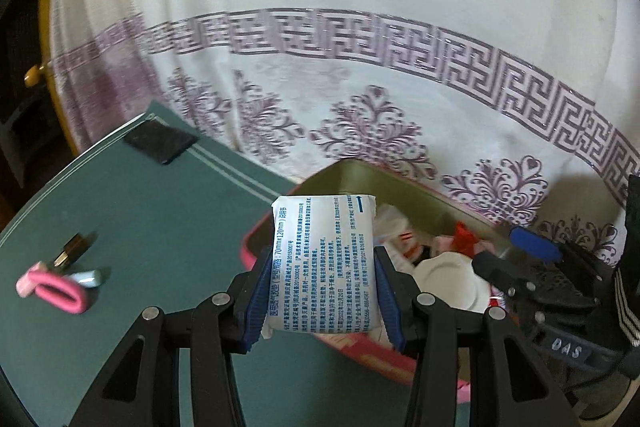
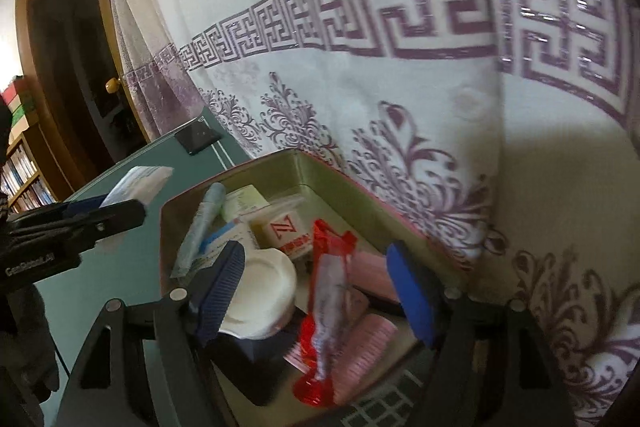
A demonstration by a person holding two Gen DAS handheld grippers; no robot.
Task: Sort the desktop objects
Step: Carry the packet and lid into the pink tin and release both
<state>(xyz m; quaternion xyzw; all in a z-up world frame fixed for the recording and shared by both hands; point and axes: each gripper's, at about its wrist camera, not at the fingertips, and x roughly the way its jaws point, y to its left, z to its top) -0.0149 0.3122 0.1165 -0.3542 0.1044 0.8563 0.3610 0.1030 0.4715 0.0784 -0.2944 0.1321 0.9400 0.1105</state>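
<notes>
Lying at the far left of the green desk point(image 1: 132, 227), in the left wrist view, are a pink hair band point(image 1: 56, 291), a small light blue thing point(image 1: 91, 278) touching it, and a little dark and silver plug point(image 1: 72, 250) just behind them. A black square patch point(image 1: 160, 142) sits near the back edge of the desk.

Next comes the left gripper point(image 1: 324, 297). Its jaws are squeezed onto a white packet point(image 1: 323, 263) covered in blue print — one blue pad on each side of it. The packet is held up over the near corner of the box point(image 1: 340, 175), a box with pink outsides and dull gold insides that stands on the desk against a white curtain point(image 1: 360, 7) with purple patterns.

Further right, inside the box, there is a white round lid point(image 1: 444, 277) and some red and white wrappers. The right gripper point(image 1: 516, 253) shows at the right edge of this view.

In the right wrist view the right gripper point(image 2: 324, 291) hangs over the box point(image 2: 352, 183) with its jaws apart and nothing squeezed between them. Under it lie a white round lid point(image 2: 264, 291), a red see-through wrapper point(image 2: 328, 311), pink combs point(image 2: 360, 359), a blue tube point(image 2: 202, 227) and a white block with a red letter point(image 2: 284, 227). To the left, the left gripper point(image 2: 132, 201) holds the white packet point(image 2: 138, 181).
</notes>
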